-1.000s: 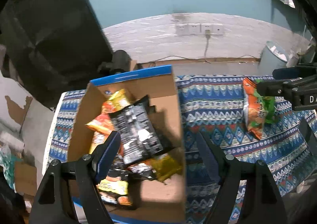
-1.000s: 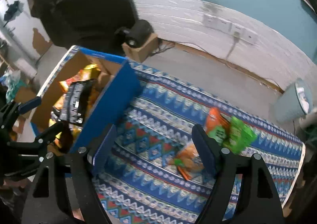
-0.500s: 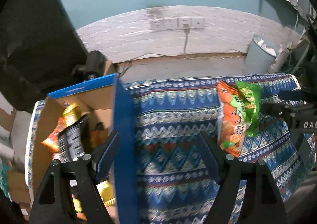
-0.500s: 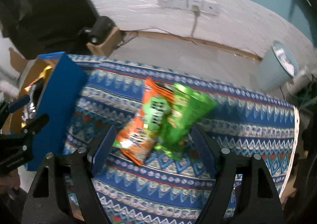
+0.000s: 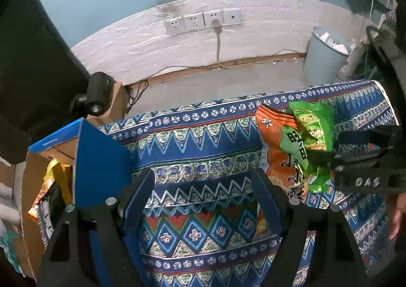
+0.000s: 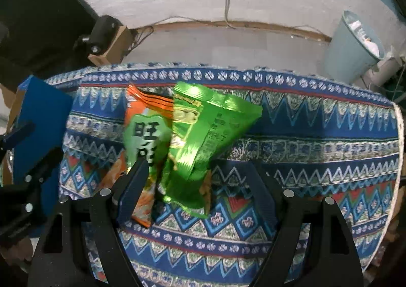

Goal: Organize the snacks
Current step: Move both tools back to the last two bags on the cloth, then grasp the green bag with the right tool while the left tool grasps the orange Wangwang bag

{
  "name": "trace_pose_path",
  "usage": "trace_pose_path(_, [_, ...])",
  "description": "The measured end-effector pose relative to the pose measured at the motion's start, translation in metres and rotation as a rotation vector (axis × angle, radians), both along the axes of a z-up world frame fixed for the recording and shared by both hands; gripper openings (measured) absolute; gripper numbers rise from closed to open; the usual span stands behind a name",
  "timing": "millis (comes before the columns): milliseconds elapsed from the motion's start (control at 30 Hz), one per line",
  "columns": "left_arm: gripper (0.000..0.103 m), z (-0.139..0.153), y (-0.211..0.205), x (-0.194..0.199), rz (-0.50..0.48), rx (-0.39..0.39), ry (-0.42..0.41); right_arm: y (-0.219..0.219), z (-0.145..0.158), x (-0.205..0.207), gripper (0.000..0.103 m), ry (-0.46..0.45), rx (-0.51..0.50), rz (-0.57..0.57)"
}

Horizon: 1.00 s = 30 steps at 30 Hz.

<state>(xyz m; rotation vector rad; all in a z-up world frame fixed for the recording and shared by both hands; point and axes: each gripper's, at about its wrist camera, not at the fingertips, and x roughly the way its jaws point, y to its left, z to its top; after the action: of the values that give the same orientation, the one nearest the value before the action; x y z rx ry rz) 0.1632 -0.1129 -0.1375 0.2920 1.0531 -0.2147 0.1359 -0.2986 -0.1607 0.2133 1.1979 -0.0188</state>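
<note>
A green snack bag [image 6: 200, 134] lies on top of an orange snack bag [image 6: 142, 200] on the patterned tablecloth [image 6: 317, 139]. My right gripper [image 6: 195, 180] is open and low over them, with both bags between its fingers. The bags also show in the left wrist view: the green bag [image 5: 312, 134] and the orange bag [image 5: 276, 149] at the right. My left gripper [image 5: 203, 190] is open and empty over the cloth, to the left of the bags. The cardboard box [image 5: 101, 160] with blue sides holds several snack packs [image 5: 53, 185] at the far left.
A pale blue waste bin [image 5: 324, 56] stands on the floor beyond the table's right end. A black camera on a small carton [image 5: 97, 95] sits behind the box. Wall sockets with a cable [image 5: 203, 21] are on the back wall.
My left gripper has swung right, away from above the box to over the cloth. My right gripper has moved in over the two bags, which now lie between its fingers.
</note>
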Motion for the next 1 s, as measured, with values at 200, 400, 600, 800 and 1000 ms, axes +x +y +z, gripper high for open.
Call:
trace_pose_path(200, [0.08, -0.001, -0.009, 0.007, 0.001, -0.046, 0.022, -0.001, -0.012, 0.006, 0.052, 0.013, 0.02, 0.03])
trace_pose_path(400, [0.08, -0.005, -0.022, 0.008, -0.007, -0.106, 0.054, 0.001, -0.009, -0.001, 0.03, 0.025, -0.105, 0.106])
trace_pose_path(600, [0.08, -0.014, -0.039, 0.007, -0.02, -0.144, 0.105, -0.022, -0.006, -0.017, 0.03, 0.035, -0.125, 0.09])
trace_pose_path(800, [0.087, -0.026, -0.053, 0.008, 0.0, -0.194, 0.143, -0.042, 0.0, -0.027, 0.03, 0.018, -0.098, 0.055])
trace_pose_path(1000, [0.087, -0.05, -0.067, 0.016, -0.008, -0.127, 0.207, -0.033, 0.003, -0.022, 0.043, 0.003, -0.085, 0.065])
